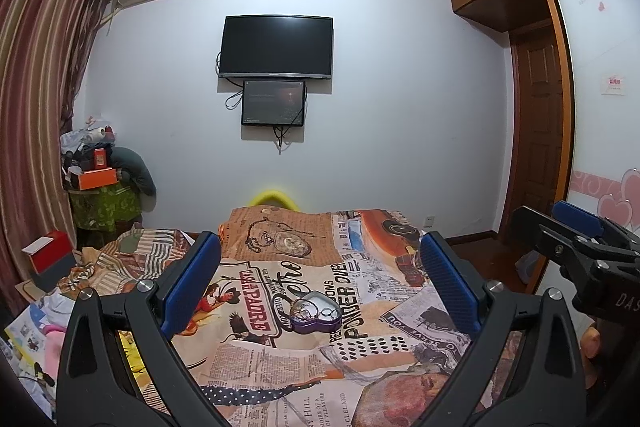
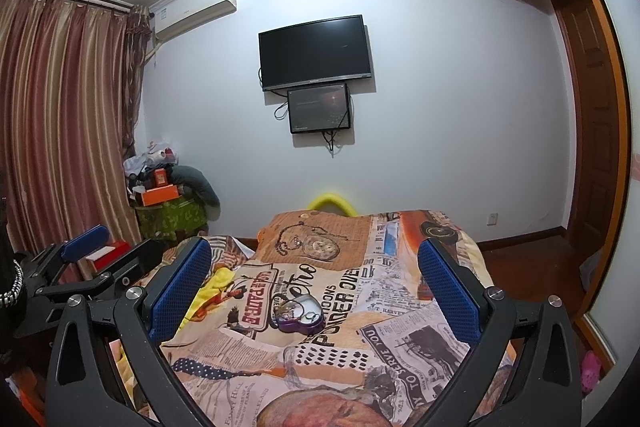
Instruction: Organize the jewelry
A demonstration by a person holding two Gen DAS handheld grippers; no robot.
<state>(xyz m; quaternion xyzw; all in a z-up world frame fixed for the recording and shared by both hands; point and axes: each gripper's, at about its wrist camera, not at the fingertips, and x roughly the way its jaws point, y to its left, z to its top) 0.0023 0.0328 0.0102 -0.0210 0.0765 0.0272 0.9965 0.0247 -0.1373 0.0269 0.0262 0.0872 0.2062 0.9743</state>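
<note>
A purple heart-shaped tin (image 1: 316, 313) lies open on the printed bedspread (image 1: 280, 355), with rings and small jewelry inside. It also shows in the right wrist view (image 2: 298, 315). My left gripper (image 1: 320, 275) is open and empty, held above the bed with the tin between its blue pads. My right gripper (image 2: 316, 279) is open and empty too, and the tin lies ahead of it. The right gripper shows at the right edge of the left wrist view (image 1: 576, 239); the left gripper shows at the left of the right wrist view (image 2: 84, 255).
The bed ends near a white wall with a TV (image 1: 278, 47) and a smaller screen (image 1: 274, 103). A cluttered pile with an orange box (image 1: 98, 179) stands left by the curtain (image 1: 36, 99). A wardrobe (image 1: 592, 107) and door stand right.
</note>
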